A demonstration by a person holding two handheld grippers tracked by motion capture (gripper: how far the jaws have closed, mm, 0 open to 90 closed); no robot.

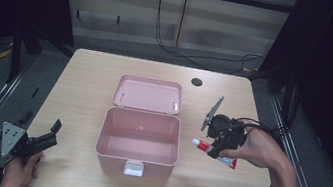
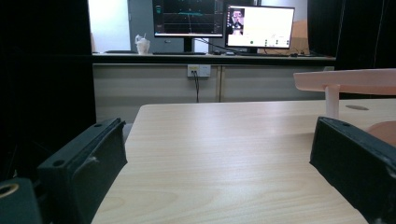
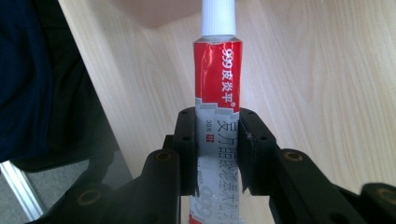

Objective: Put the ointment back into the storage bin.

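A pink box (image 1: 138, 142) stands open in the middle of the table, its lid (image 1: 148, 94) laid back behind it. My right gripper (image 1: 214, 149) hovers just right of the box, shut on a red and white ointment tube (image 1: 214, 153) whose white cap (image 3: 217, 17) points toward the box. In the right gripper view the jaws clamp the tube (image 3: 217, 116) at mid-length. My left gripper (image 1: 53, 132) rests open at the table's front left corner, nothing between its fingers. The left gripper view shows the lid edge (image 2: 348, 79) at the right.
A round cable hole (image 1: 196, 82) sits in the table (image 1: 85, 80) at the back right. A desk with monitors (image 2: 224, 21) stands beyond the far edge. Black frame posts flank both sides of the table.
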